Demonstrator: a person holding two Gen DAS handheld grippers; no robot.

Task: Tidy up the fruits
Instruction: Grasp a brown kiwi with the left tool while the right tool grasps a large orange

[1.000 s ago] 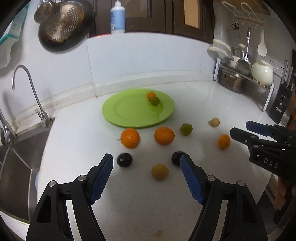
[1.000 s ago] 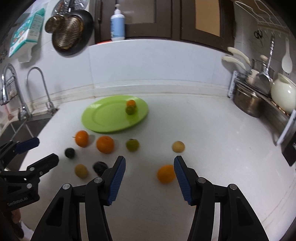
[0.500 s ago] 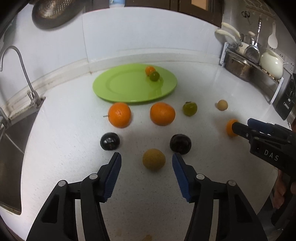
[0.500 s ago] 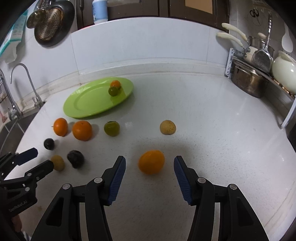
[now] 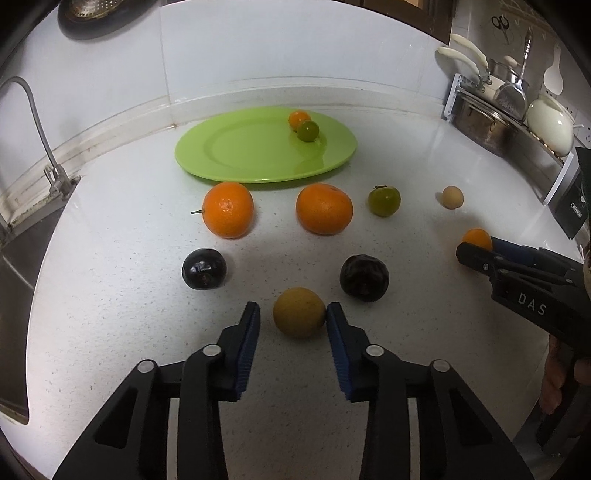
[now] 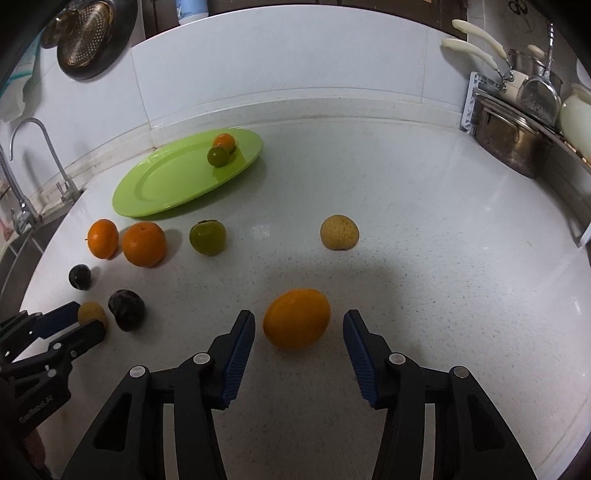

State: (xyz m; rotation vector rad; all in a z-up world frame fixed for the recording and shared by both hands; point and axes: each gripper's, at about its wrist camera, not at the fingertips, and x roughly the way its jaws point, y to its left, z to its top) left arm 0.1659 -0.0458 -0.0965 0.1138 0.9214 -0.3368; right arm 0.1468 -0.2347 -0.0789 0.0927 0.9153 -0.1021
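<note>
A green plate (image 5: pixel 240 147) at the back of the white counter holds a small orange fruit (image 5: pixel 298 119) and a small green fruit (image 5: pixel 308 131). My left gripper (image 5: pixel 291 317) is open around a tan round fruit (image 5: pixel 300 312); its right pad touches the fruit. My right gripper (image 6: pixel 299 326) is open around an orange fruit (image 6: pixel 296 318), with gaps on both sides. On the counter lie two oranges (image 5: pixel 228 209) (image 5: pixel 324 208), two dark plums (image 5: pixel 204 268) (image 5: pixel 364 277), a green fruit (image 5: pixel 384 200) and a tan fruit (image 6: pixel 339 232).
A sink (image 5: pixel 14 258) with a tap (image 5: pixel 40 122) is at the left. A dish rack with a steel pot (image 6: pixel 513 140) and utensils stands at the back right. A colander (image 6: pixel 83 26) hangs on the wall. The counter's front edge is close below the grippers.
Both grippers moved forward and down over the counter. The left jaws narrowed around the tan fruit. The right gripper now brackets the orange fruit.
</note>
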